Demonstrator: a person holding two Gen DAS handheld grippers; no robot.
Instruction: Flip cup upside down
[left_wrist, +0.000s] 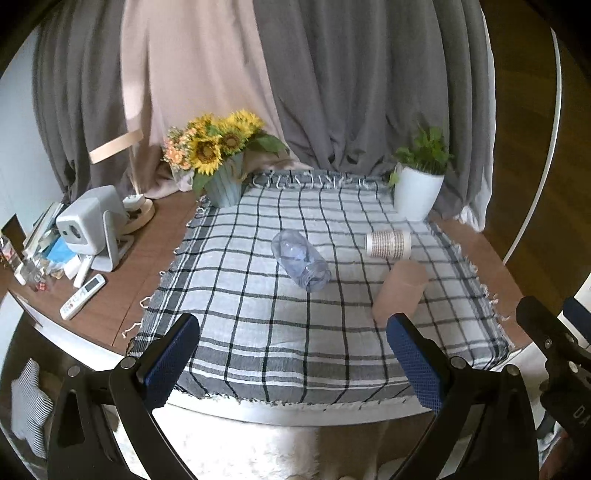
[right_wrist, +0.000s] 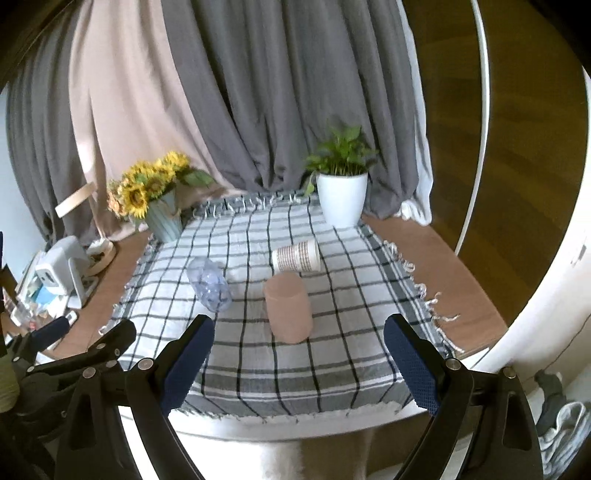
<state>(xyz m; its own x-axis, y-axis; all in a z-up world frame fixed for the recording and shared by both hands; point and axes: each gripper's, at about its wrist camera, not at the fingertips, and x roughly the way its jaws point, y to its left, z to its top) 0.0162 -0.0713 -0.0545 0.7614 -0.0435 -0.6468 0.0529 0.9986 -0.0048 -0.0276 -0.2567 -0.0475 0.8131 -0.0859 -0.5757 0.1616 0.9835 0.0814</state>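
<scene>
Three cups are on the checked cloth (left_wrist: 258, 332). A clear bluish plastic cup (left_wrist: 300, 264) lies on its side near the middle; it also shows in the right wrist view (right_wrist: 208, 284). A patterned paper cup (left_wrist: 388, 243) lies on its side further back (right_wrist: 296, 255). A pink cup (left_wrist: 400, 291) stands with its closed end up (right_wrist: 289, 308). My left gripper (left_wrist: 293, 349) is open and empty above the near cloth edge. My right gripper (right_wrist: 297, 350) is open and empty, just in front of the pink cup.
A sunflower vase (left_wrist: 221, 162) stands at the back left and a white plant pot (left_wrist: 417, 192) at the back right. A white device (left_wrist: 92, 225), a remote (left_wrist: 83, 301) and clutter lie on the wooden table left of the cloth. Curtains hang behind.
</scene>
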